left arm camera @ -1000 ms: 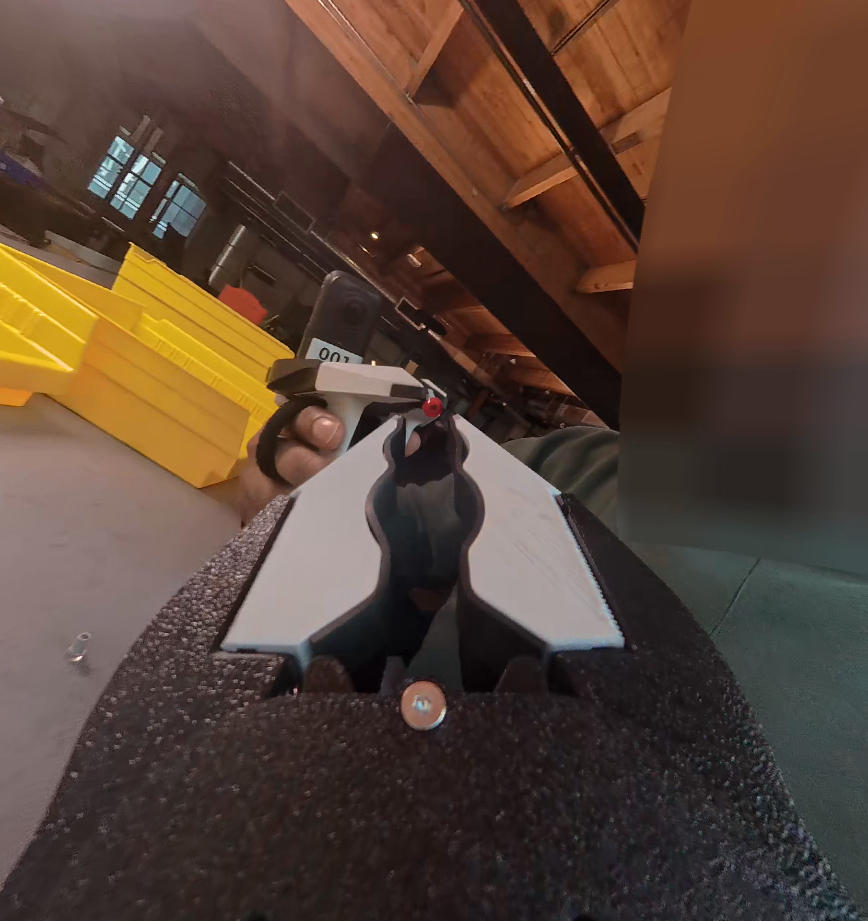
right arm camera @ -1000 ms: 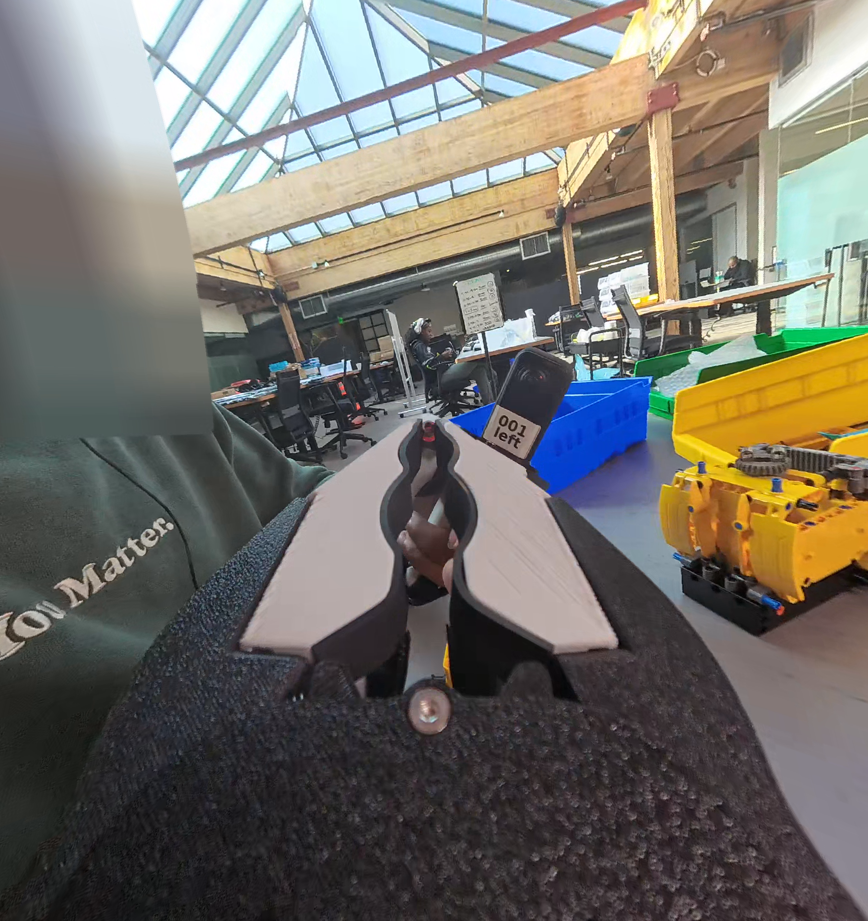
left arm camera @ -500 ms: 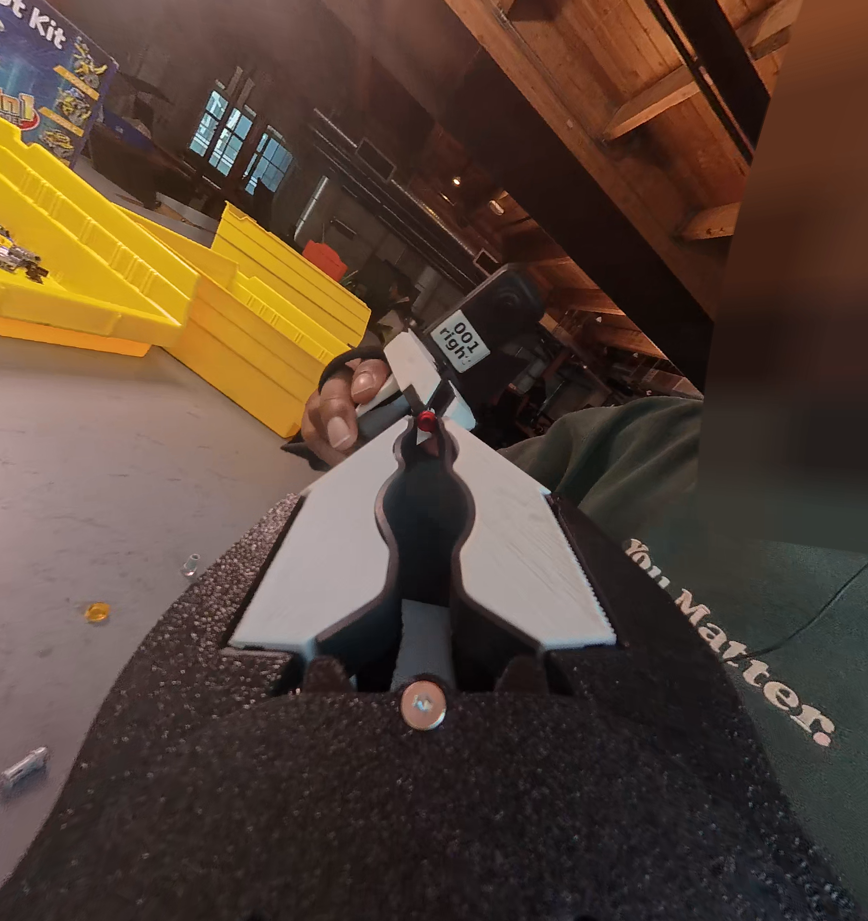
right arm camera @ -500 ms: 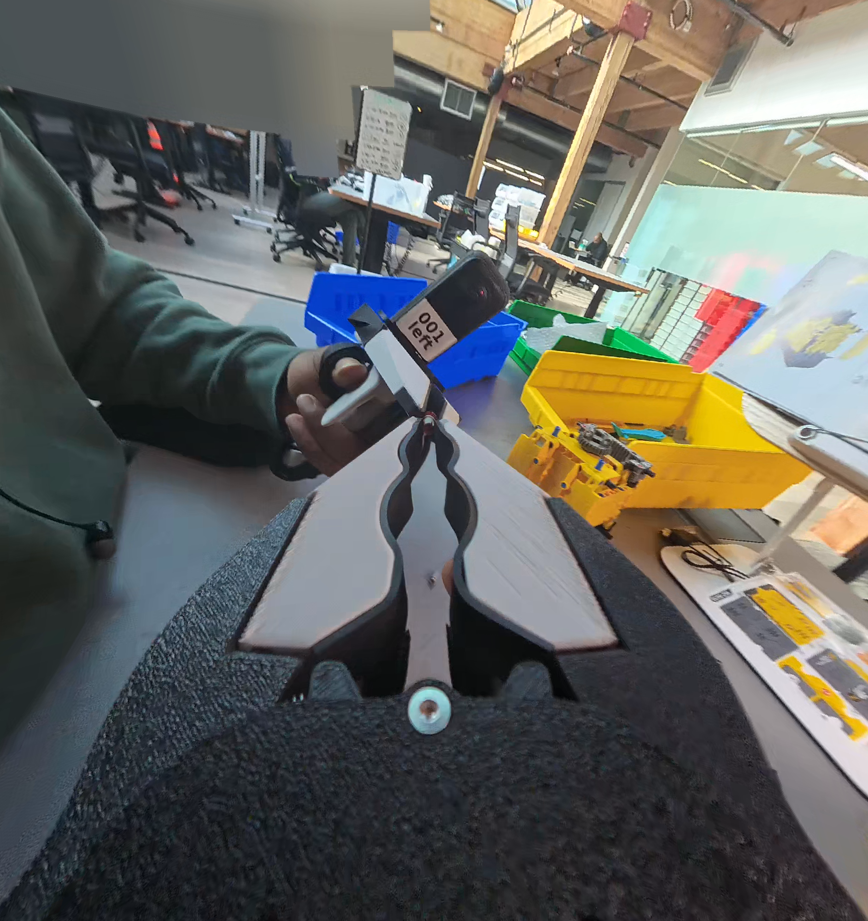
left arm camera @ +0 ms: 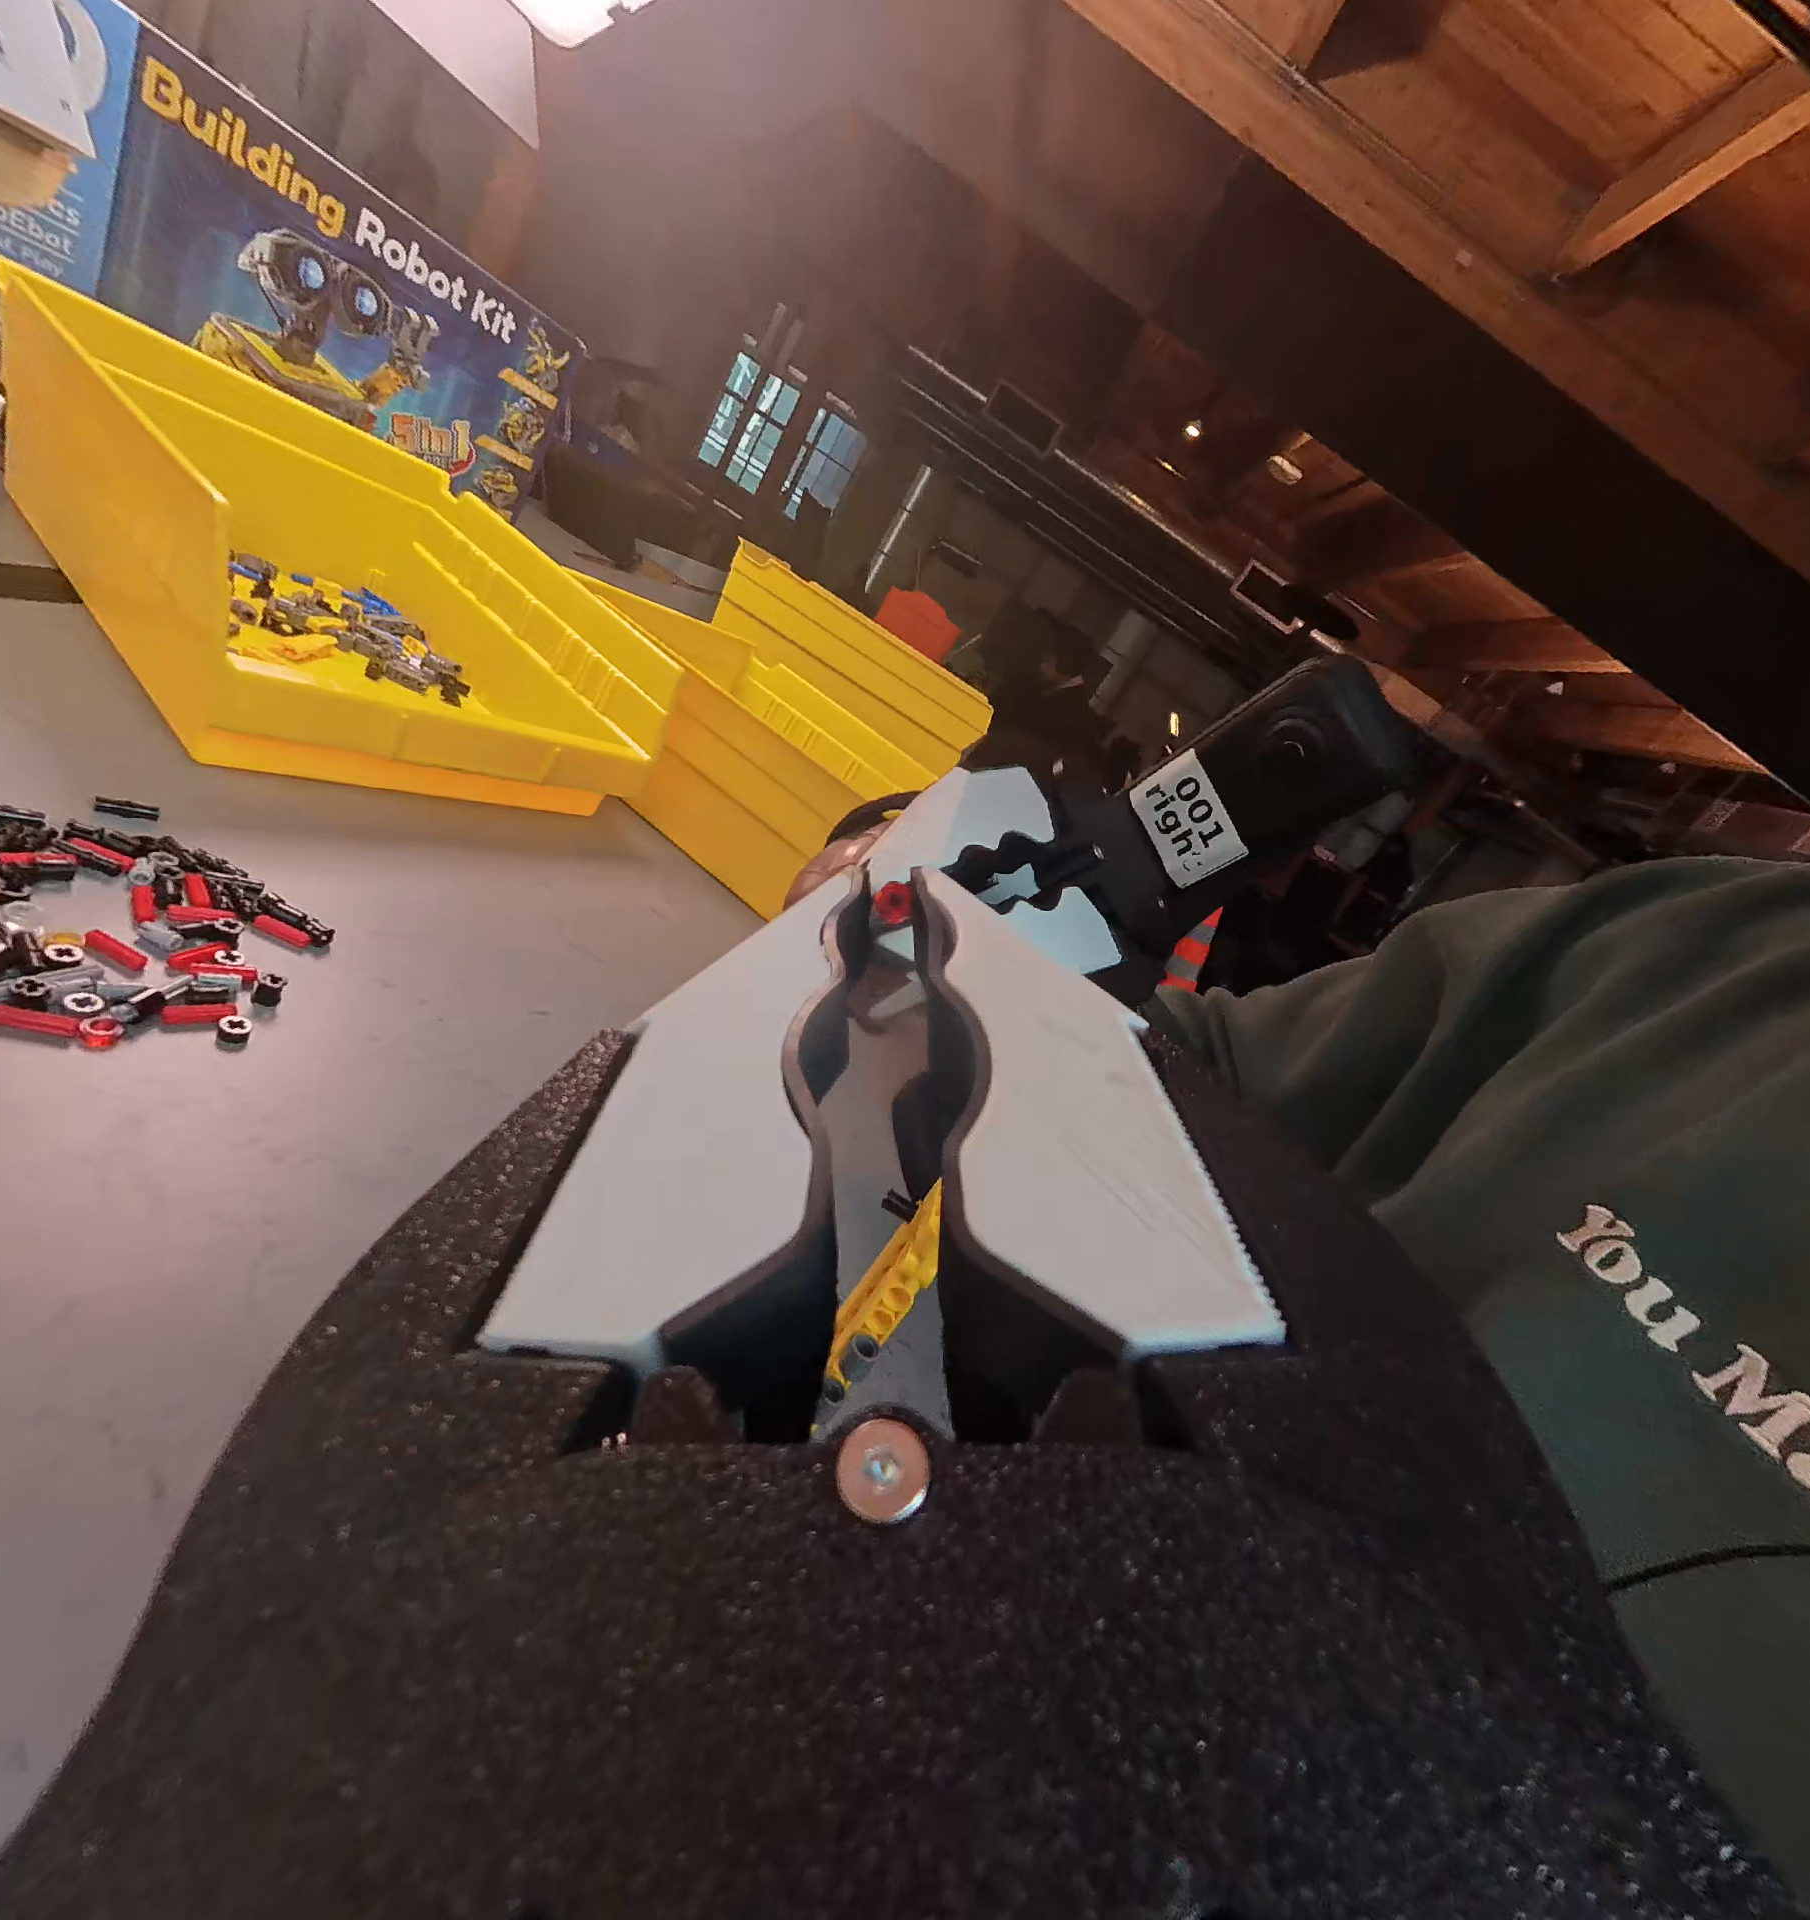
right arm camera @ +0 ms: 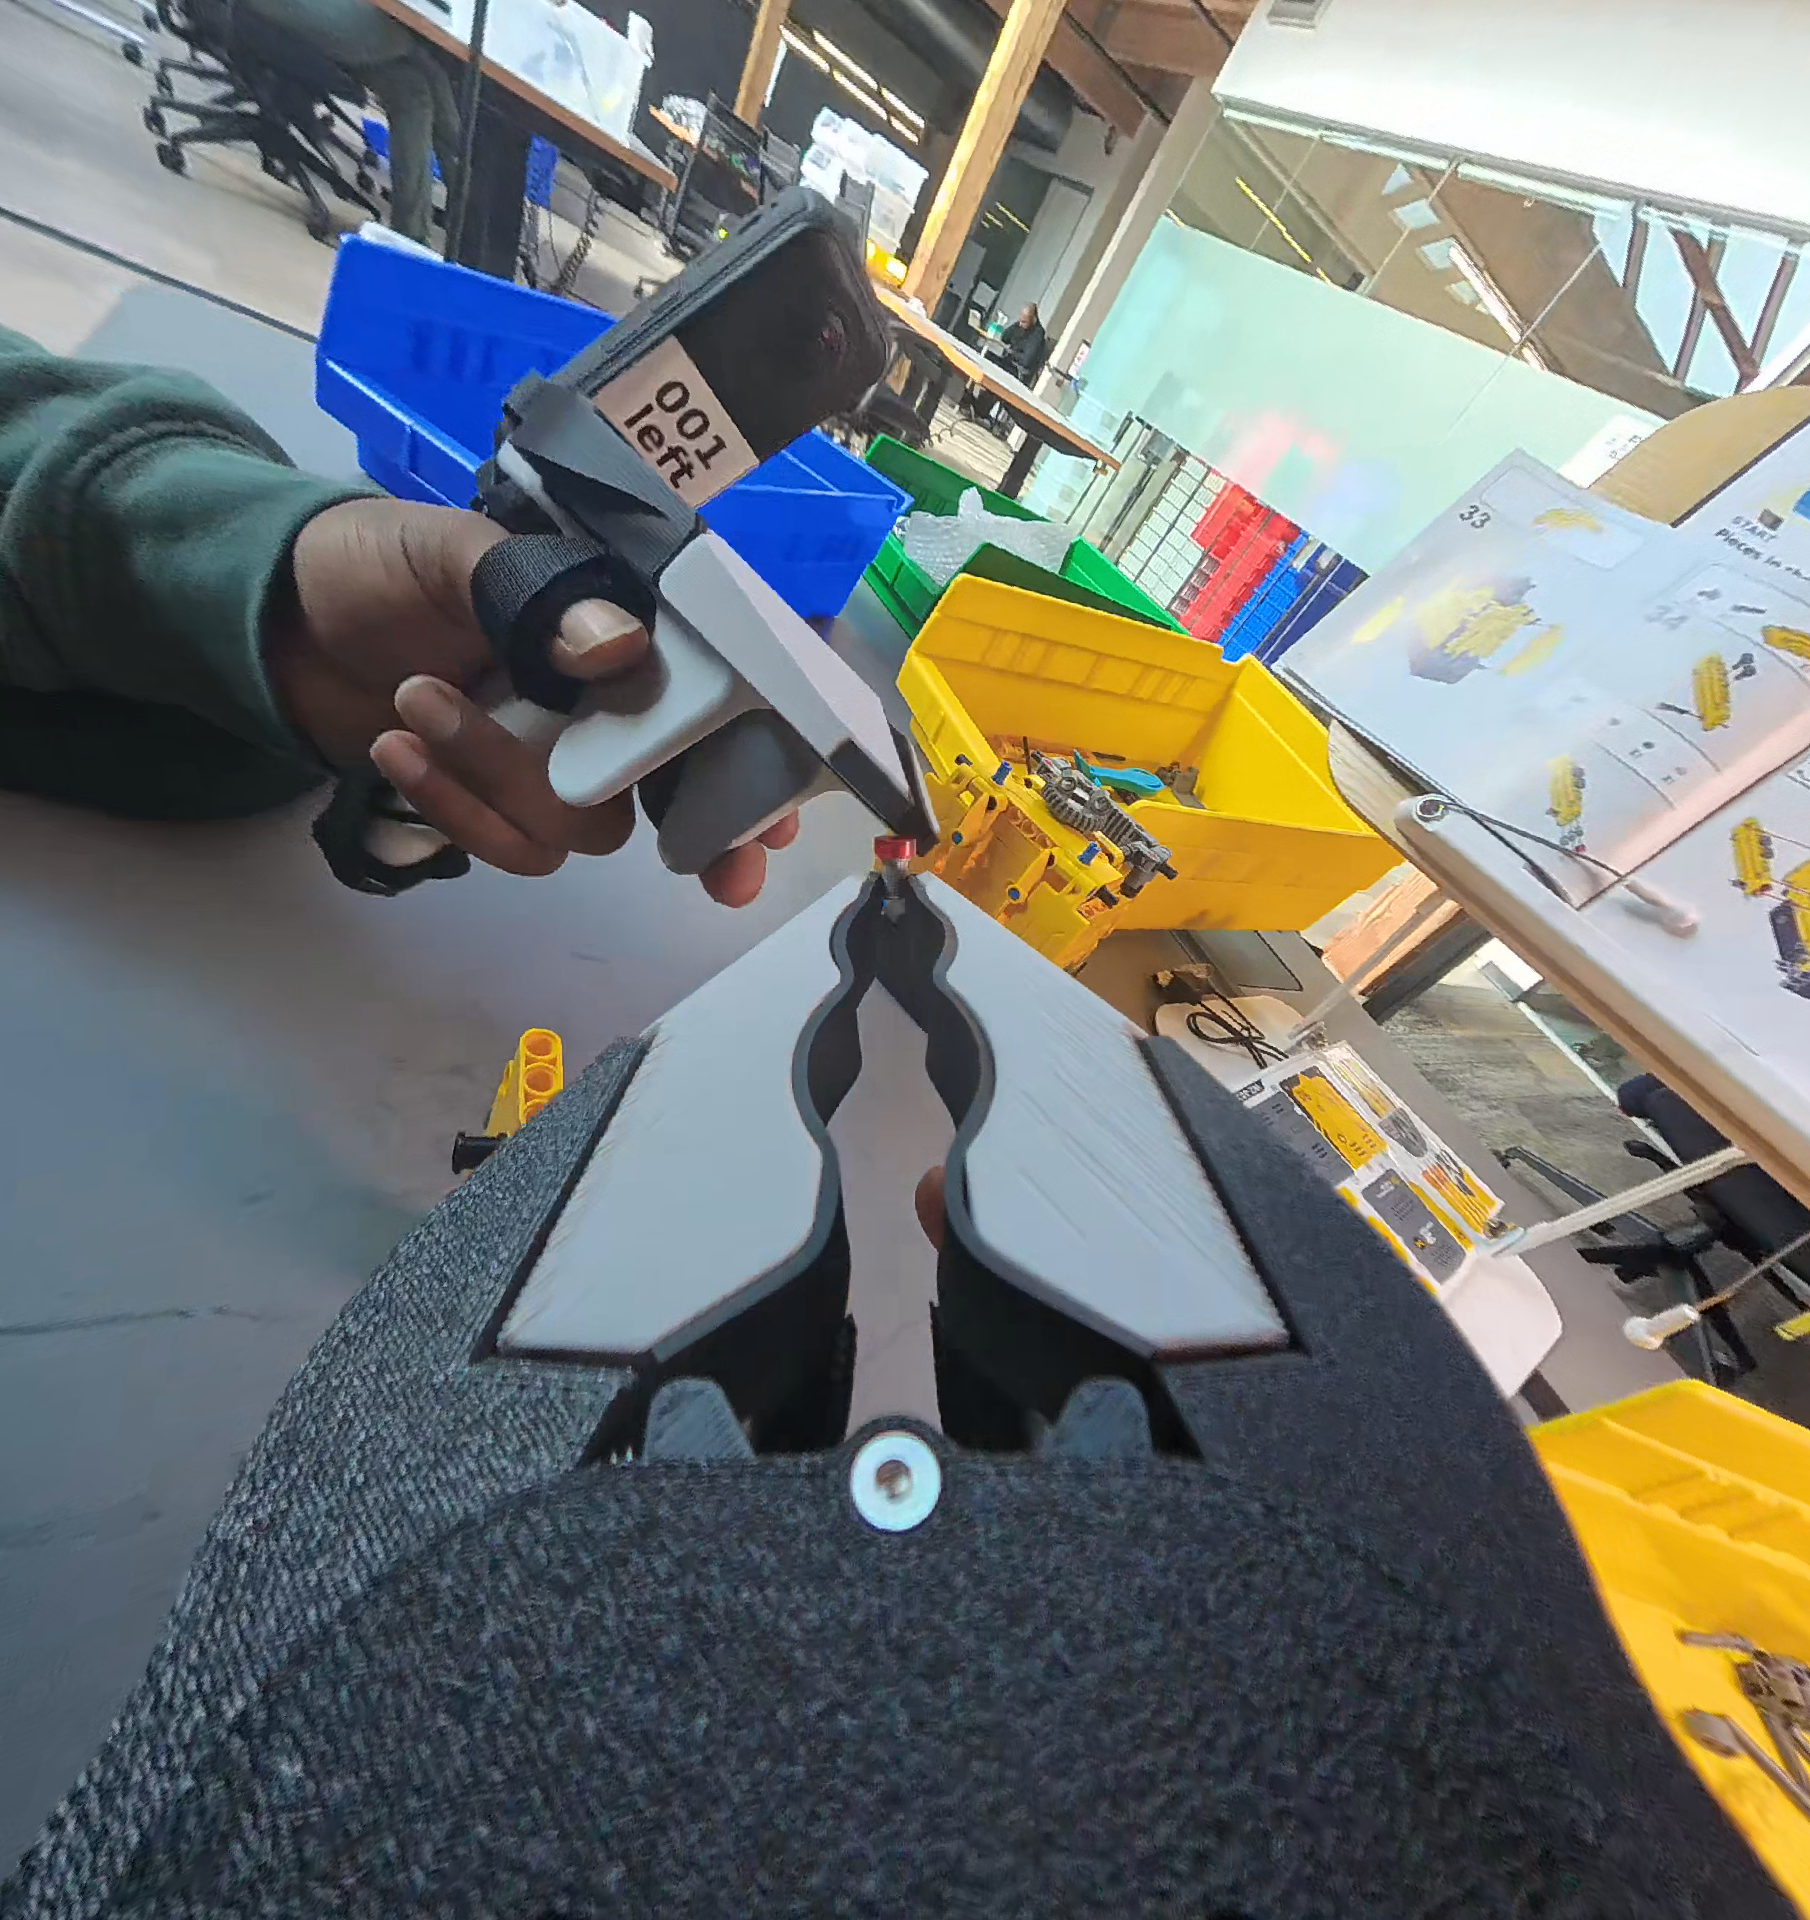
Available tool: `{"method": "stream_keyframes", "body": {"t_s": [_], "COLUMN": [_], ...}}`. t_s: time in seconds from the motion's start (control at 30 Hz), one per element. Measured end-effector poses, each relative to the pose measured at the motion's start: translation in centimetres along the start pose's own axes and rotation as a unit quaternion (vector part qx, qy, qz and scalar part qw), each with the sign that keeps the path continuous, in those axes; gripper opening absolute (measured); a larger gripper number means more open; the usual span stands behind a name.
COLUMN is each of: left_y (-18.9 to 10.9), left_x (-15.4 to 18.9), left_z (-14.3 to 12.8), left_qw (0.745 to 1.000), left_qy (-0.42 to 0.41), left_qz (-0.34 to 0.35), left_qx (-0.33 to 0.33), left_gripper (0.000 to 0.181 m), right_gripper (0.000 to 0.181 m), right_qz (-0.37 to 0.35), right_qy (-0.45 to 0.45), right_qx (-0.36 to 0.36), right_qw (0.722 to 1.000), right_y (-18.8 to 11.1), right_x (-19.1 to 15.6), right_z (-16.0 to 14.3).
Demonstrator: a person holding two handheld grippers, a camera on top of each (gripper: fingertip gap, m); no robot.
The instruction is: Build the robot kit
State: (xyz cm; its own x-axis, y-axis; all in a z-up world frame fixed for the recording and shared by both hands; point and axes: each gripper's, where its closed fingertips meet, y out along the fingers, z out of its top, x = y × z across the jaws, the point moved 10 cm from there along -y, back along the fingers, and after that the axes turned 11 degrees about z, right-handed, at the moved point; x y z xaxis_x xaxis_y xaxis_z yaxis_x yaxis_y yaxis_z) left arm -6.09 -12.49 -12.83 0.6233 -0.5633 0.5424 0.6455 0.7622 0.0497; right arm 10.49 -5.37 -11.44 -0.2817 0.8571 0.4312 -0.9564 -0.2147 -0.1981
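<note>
1. Grey desk (left arm camera: 257,1195) in a large workshop with timber ceiling beams.
2. Left tool (left arm camera: 890,902): its grey fingers are pressed together on a small red peg (left arm camera: 890,900) at their tips.
3. Right tool (right arm camera: 893,902): its tips are closed on a small pin with a blue end, which meets the same red peg (right arm camera: 893,848) head-on, so the two tools touch tip to tip above the desk.
4. A hand (right arm camera: 444,675) in a dark green sleeve (right arm camera: 101,540) grips the left tool's handle.
5. A yellow perforated brick beam (right arm camera: 532,1081) lies on the desk below the tools.
6. A scatter of small red, black and grey pins (left arm camera: 101,935) lies well to one side.
7. Beyond the pins sits a yellow plastic bin (left arm camera: 132,540) holding mixed parts.
8. Behind the tools, in the right wrist view, a yellow brick-built vehicle (right arm camera: 1036,842) sits in front of another yellow bin (right arm camera: 1140,686).
9. Open instruction pages (right arm camera: 1607,665) stand on a holder at the right.
</note>
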Motion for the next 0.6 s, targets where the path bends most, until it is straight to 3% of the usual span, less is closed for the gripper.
{"method": "stream_keyframes", "body": {"t_s": [0.1, 0.27, 0.43, 0.6], "left_y": [-0.3, 0.3, 0.8, 0.8], "left_x": [-0.3, -0.2, 0.3, 0.0], "left_z": [0.2, -0.4, -1.0, -1.1], "left_qw": [0.999, 0.980, 0.969, 0.969], "left_qy": [-0.034, -0.140, -0.166, -0.172], "left_qz": [-0.023, -0.138, -0.181, -0.176], "left_qx": [0.013, -0.006, -0.023, -0.032], "left_gripper": [0.013, 0.018, 0.012, 0.011], "right_gripper": [0.004, 0.005, 0.004, 0.004], "right_qz": [0.006, 0.007, 0.014, 0.007], "right_qy": [0.021, -0.004, -0.026, -0.058], "right_qx": [0.057, 0.103, 0.107, 0.080], "right_qw": [0.998, 0.995, 0.994, 0.995], "right_y": [-0.4, -0.8, -0.9, -0.8], "right_x": [0.1, -0.5, -1.0, -1.1], "right_z": [0.4, 1.2, 1.3, 1.2]}}
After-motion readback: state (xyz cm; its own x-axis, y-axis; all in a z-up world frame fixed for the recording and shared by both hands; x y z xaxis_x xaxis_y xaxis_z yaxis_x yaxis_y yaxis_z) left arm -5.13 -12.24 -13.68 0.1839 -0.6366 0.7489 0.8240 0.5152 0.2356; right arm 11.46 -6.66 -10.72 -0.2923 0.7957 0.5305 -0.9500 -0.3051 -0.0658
